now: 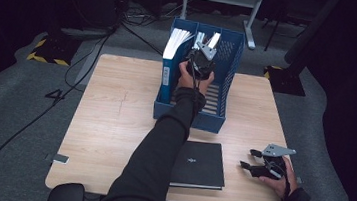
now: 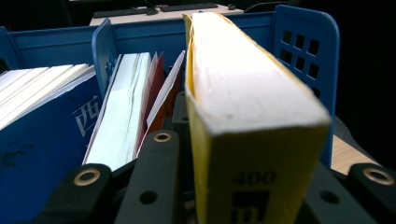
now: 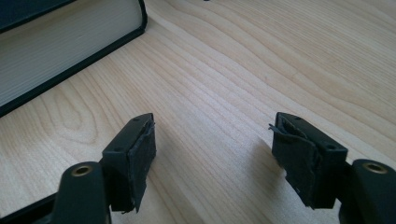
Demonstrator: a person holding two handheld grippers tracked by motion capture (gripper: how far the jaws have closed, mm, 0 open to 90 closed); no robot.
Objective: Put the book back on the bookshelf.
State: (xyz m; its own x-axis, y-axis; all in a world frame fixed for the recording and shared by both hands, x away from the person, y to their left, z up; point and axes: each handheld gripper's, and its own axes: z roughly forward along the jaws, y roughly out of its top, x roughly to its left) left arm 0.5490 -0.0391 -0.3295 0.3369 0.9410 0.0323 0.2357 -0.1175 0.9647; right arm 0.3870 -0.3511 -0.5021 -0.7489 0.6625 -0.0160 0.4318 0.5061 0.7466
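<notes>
Left claw (image 2: 252, 186) grips yellow book (image 2: 247, 93) (inside blue rack (image 1: 231, 61)).

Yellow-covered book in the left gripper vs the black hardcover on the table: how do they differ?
The yellow-covered book is clamped in the left gripper, over the blue plastic file rack; the black hardcover book lies flat and untouched on the wooden table. Yellow cover versus black. Both are thick and closed.

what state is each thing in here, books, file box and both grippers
yellow book: upright, clamped in the left gripper, over the file box
file box: standing on the table, books upright inside
black book: lying flat, closed, untouched
right gripper: open, nothing between its jaws
</notes>
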